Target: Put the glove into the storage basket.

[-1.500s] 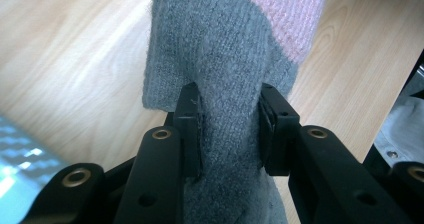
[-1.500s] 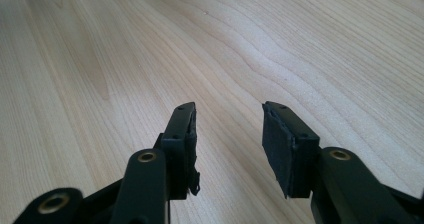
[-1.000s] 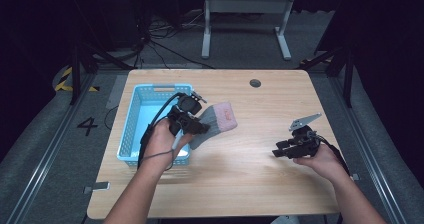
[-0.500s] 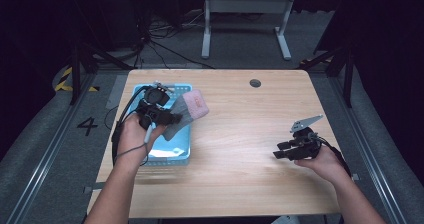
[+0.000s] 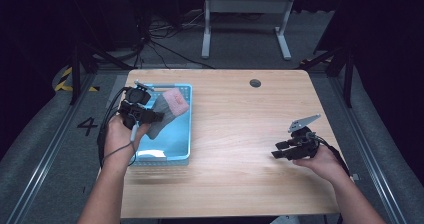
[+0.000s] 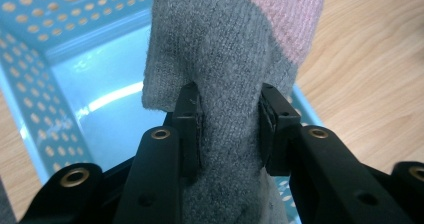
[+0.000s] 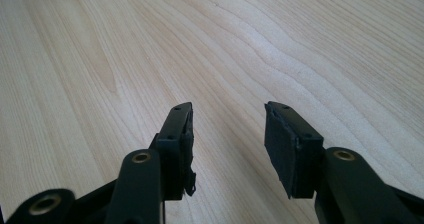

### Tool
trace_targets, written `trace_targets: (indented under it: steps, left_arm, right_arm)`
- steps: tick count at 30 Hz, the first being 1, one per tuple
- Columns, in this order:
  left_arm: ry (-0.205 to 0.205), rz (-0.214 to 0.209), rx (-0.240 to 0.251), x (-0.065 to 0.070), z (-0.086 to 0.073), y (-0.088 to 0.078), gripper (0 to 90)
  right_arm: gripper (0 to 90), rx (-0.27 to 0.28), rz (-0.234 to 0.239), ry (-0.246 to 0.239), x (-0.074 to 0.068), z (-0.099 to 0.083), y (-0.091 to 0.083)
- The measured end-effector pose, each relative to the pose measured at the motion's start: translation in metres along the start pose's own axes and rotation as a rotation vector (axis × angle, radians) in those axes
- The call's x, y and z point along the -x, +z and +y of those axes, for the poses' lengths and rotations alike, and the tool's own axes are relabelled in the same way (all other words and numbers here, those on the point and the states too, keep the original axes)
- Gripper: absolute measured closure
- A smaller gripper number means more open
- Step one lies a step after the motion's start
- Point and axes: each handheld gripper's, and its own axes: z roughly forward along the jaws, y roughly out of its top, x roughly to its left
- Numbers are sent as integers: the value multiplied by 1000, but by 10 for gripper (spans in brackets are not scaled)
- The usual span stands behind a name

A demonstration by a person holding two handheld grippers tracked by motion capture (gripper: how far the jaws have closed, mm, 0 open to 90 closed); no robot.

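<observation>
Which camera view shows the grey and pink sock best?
The left gripper view: the sock is close up, clamped between the left gripper fingers. The high view shows it small, above the blue basket.

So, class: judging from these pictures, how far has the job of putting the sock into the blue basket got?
Done: the left gripper has the sock clamped and lifted over the basket. In hand: the sock hangs above the basket floor. Left: lowering and releasing it. The right gripper is open over the bare table.

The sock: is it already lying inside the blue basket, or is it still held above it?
Held above it. The left gripper has its jaws shut on the grey and pink sock, which hangs over the blue basket.
</observation>
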Motion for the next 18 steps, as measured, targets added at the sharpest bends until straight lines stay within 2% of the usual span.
trace_targets:
  steps: [1,2,8,13,18]
  left_arm:
    - [0,0,0,0,0,0,673]
    - [-24,27,-9,-4,-1,3,672]
    - [-72,39,-37,-14,-6,20,670]
    - [-107,27,-56,-26,-13,39,670]
    - [-125,-6,-55,-30,-19,46,668]
  right_arm:
    - [546,0,0,2,0,0,0]
    - [546,1,-1,1,0,1,0]
    - [543,0,-1,-2,-1,2,1]
    - [541,-4,0,-6,-1,1,2]
    - [539,-4,-1,-2,-1,0,1]
